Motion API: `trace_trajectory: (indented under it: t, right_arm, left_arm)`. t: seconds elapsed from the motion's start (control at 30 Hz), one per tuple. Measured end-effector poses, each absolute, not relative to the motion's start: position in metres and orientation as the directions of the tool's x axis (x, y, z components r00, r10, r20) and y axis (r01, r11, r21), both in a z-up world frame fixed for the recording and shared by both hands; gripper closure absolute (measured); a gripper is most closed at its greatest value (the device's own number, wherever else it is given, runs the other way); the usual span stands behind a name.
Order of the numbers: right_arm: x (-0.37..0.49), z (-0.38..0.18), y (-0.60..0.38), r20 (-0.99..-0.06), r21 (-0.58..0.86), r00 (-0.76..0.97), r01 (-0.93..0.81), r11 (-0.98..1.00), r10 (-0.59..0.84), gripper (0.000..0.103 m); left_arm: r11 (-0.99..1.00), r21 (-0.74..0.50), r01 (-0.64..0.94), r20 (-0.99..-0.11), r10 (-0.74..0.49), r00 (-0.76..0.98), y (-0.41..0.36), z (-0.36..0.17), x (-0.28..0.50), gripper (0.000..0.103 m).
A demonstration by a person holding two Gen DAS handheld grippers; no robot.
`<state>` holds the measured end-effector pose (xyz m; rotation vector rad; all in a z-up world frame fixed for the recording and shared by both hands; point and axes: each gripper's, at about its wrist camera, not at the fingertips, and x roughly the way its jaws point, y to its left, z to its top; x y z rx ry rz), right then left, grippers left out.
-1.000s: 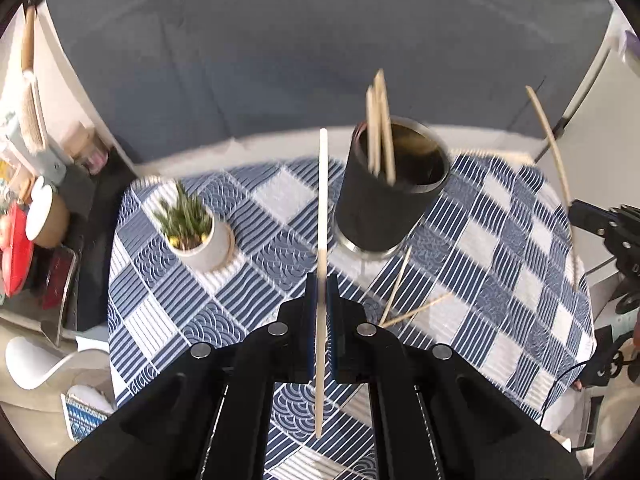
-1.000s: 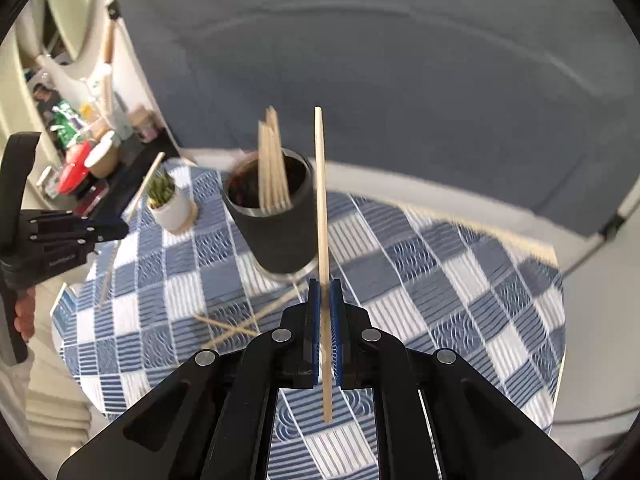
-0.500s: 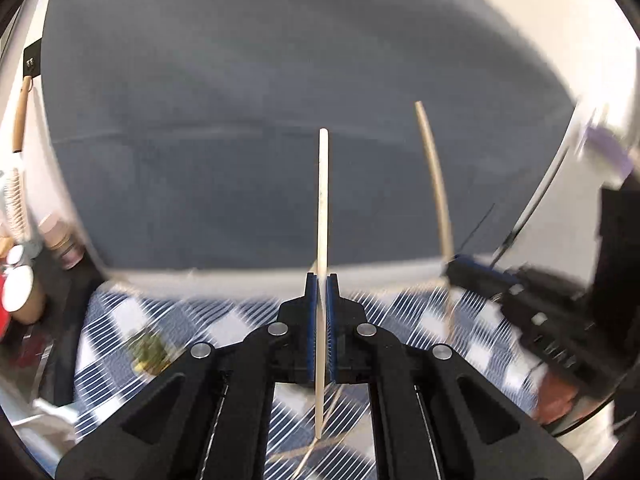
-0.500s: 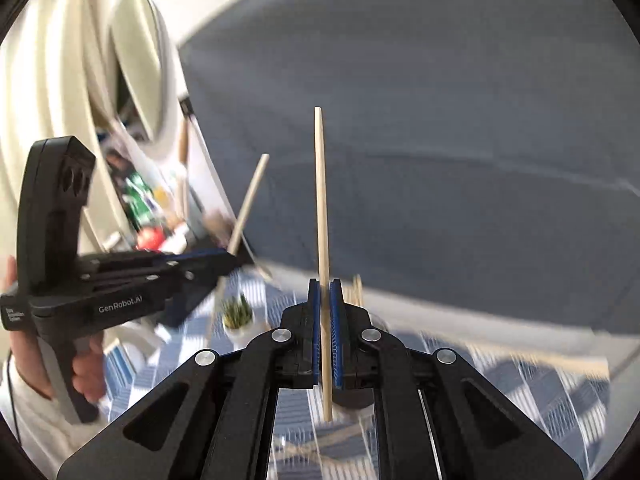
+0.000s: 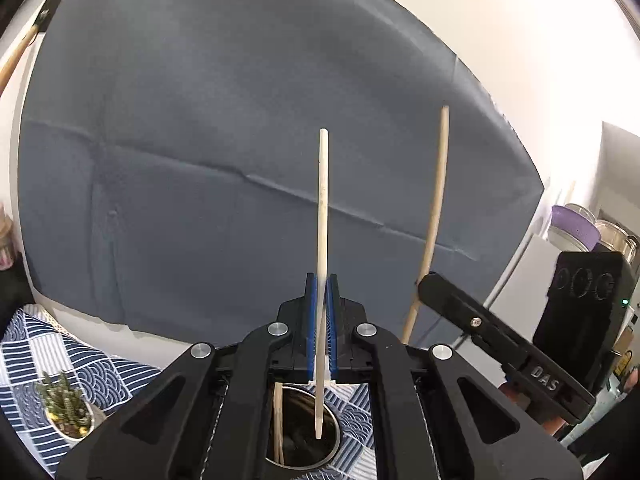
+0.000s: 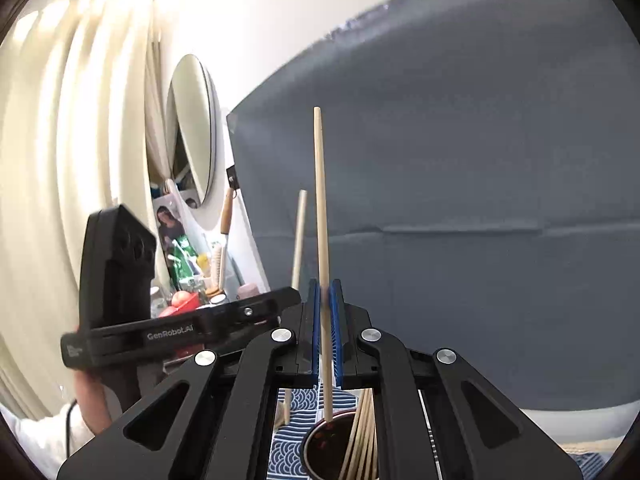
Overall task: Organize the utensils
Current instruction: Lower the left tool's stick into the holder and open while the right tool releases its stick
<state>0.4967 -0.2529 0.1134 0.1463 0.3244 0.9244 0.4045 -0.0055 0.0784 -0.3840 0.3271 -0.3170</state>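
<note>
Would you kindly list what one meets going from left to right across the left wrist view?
Potted plant → chopstick in the left gripper → chopstick in the right gripper → right gripper → purple-lidded jar.

Two pale wooden chopsticks are standing nearly upright above the dark round holder (image 5: 304,444): the left chopstick (image 5: 323,216) is hanging with its tapered tip just over the holder's open mouth, and the right chopstick (image 6: 321,220) is pointing down at the rim. Several more chopsticks (image 6: 362,444) are leaning inside the holder.
</note>
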Motion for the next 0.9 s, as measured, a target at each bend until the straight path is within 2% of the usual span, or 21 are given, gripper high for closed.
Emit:
trace_trajectory:
  t: [0.17, 0.5, 0.67, 0.83, 0.9]
  right_arm:
    - [0.516, 0.064, -0.248, -0.268, 0.311, 0.530, -0.743, 0.593, 0.804, 0.098]
    - [0.517, -0.001, -0.233, -0.395, 0.344, 0.491, -0.704, 0.621, 0.776, 0.098]
    - [0.510, -0.013, -0.225, -0.443, 0.336, 0.490, -0.685, 0.646, 0.751, 0.097]
    - [0.500, 0.000, -0.218, -0.459, 0.269, 0.526, -0.685, 0.677, 0.715, 0.094]
    - [0.494, 0.010, -0.219, -0.458, 0.235, 0.549, -0.684, 0.691, 0.699, 0.094]
  left_arm:
    - [0.873, -0.434, 0.221, -0.240, -0.348, 0.906, -0.001, 0.043, 0.413, 0.098]
    - [0.891, -0.386, 0.239, -0.356, -0.383, 0.853, -0.017, -0.010, 0.429, 0.098]
    - [0.893, -0.389, 0.225, -0.393, -0.382, 0.837, -0.016, -0.021, 0.422, 0.098]
    - [0.901, -0.369, 0.228, -0.400, -0.376, 0.836, -0.013, -0.016, 0.412, 0.098]
    - [0.902, -0.367, 0.226, -0.399, -0.372, 0.838, -0.010, -0.009, 0.407, 0.094]
